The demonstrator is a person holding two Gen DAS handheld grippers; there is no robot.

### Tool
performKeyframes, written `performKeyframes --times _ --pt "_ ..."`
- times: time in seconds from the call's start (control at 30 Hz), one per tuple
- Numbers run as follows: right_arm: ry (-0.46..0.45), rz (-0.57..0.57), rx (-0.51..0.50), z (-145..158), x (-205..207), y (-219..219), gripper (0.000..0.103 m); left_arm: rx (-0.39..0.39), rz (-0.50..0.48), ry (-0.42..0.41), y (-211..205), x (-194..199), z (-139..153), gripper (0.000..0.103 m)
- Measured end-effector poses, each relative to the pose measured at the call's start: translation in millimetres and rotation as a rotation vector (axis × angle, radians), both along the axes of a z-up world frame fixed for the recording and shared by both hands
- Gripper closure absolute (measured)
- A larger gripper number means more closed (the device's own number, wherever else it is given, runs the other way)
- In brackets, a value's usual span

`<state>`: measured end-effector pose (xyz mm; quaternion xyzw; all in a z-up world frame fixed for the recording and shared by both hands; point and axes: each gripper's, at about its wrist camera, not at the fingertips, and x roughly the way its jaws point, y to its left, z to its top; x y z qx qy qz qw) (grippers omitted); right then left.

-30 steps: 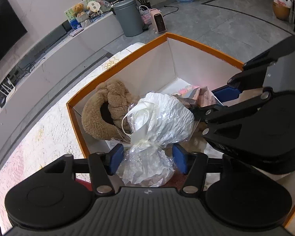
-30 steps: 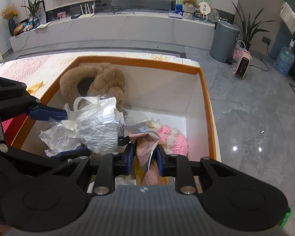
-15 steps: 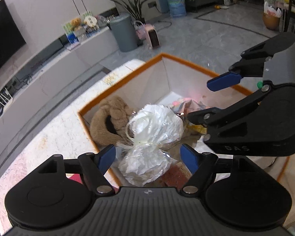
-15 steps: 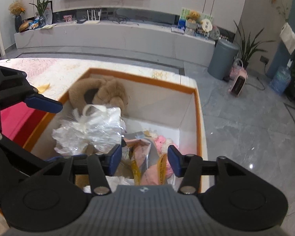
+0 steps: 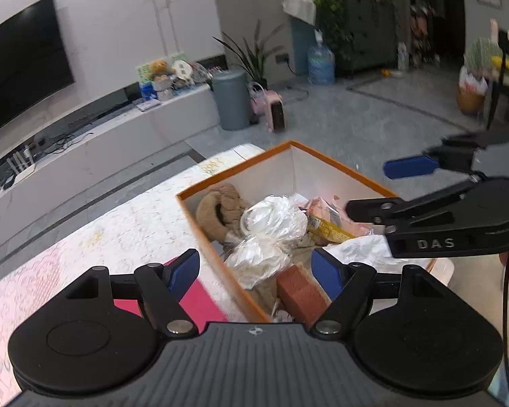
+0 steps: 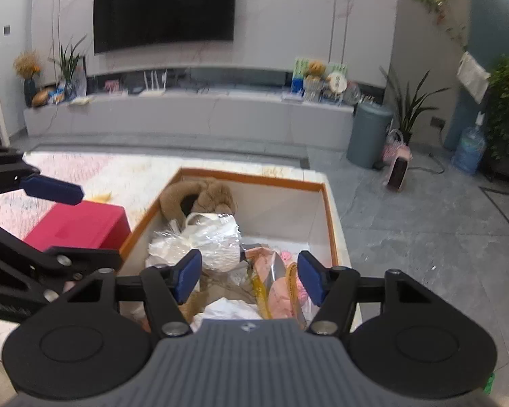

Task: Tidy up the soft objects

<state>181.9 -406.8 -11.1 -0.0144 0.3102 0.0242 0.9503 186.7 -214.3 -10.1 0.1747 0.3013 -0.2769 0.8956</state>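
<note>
Both grippers have been lifted away from the orange-rimmed box (image 6: 254,183), and the white plastic bag (image 5: 271,224) and pink packet (image 6: 278,285) were released into it. Lower box contents are hidden behind the gripper bodies, and small items there are hard to make out. The left gripper (image 5: 256,271) is spread wide and empty, tilted downward. The right gripper (image 6: 249,276), seen at 3 o'clock in the left view, is opening, with nothing pinched.

Both grippers have let go and lifted clear: left gripper (image 5: 256,271) off the plastic bundle (image 5: 271,234) (toward 12 o'clock), right gripper (image 6: 249,276) opening above the pink packet (image 6: 275,288).
</note>
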Motion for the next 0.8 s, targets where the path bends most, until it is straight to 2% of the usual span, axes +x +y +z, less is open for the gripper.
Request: performKeyframes --times 0.2,0.37,0.57,0.73,0.8 --pt "-0.108 -0.043 0.033 5 -45 17 0.04 -0.098 0.068 -0.02 41 -28 5 0.015" --pt "-0.152 -0.081 0.117 1 -78 34 0.039 -0.133 0.155 -0.049 76 -48 5 0.015" --pt "-0.157 -0.111 0.253 -10 -104 60 0.038 -0.169 0.252 -0.06 114 -66 4 0.015" --pt "-0.152 -0.096 0.296 -18 -118 92 0.038 -0.179 0.324 -0.068 146 -85 -2 0.015" --pt "-0.143 -0.087 0.323 -21 -121 105 0.033 -0.169 0.347 -0.07 157 -89 -4 0.015"
